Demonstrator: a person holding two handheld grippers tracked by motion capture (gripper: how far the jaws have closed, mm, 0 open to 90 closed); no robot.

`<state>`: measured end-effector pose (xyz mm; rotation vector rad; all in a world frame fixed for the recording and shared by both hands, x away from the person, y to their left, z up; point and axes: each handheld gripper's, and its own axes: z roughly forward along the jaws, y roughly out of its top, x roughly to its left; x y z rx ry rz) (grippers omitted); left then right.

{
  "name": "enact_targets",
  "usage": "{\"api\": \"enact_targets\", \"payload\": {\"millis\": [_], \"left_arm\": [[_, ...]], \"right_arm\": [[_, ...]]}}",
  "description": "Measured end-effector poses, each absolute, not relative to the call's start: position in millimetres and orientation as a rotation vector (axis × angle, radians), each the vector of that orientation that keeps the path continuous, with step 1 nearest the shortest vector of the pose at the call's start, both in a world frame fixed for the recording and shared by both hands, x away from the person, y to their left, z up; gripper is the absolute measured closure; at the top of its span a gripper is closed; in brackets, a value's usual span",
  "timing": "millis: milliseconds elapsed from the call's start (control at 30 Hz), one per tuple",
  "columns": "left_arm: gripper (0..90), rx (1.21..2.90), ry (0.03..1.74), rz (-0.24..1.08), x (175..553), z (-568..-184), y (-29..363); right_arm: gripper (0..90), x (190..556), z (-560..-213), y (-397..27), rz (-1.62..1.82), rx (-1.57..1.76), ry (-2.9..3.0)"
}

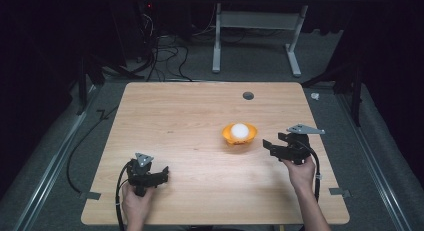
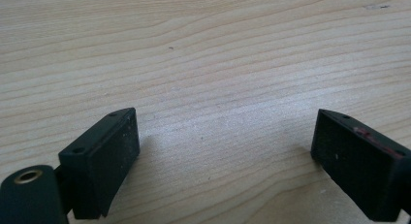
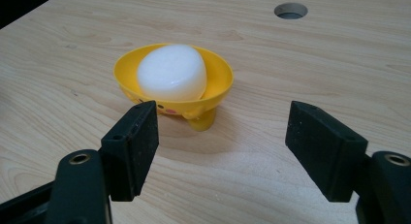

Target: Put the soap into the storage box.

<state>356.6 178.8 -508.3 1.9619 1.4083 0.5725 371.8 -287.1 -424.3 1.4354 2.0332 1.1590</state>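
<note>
1. Since your right gripper (image 3: 220, 146) already faces the yellow bowl (image 3: 219, 88) with its jaws spread wide and nothing between them, the step in hand looks like a reach for that bowl; square the jaws to it before you go in.
2. Just short of the bowl lies bare wood, so you have room to slide forward low without lifting.
3. The bowl stands on small feet, and one foot sticks out toward you; I judge it tips easily, so close on the wall or rim, not on the foot.
4. The white egg-shaped object (image 3: 172, 71) sits loose in the bowl and rises above its rim; keep the bowl level, or it may roll out.
5. Beyond the bowl the table (image 1: 190, 106) runs open, with only a round cable hole (image 1: 248, 96) near the far edge, well apart from the bowl.
6. To the bowl's right, seen from your seat, the table edge is near your right hand (image 1: 301, 172), so favour moves toward the middle.
7. Your left gripper (image 1: 150, 175) rests well apart from the bowl, near your own edge, jaws apart over bare wood.
</note>
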Motion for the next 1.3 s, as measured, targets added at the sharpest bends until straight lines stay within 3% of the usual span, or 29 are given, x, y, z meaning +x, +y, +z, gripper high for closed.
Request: {"api": "enact_targets", "payload": {"millis": [1300], "left_arm": [[10.4, 1.966, 1.405, 0.573, 356, -508, 179]], "right_arm": [[28.6, 353, -449, -271, 1.156, 1.429, 2.109]]}}
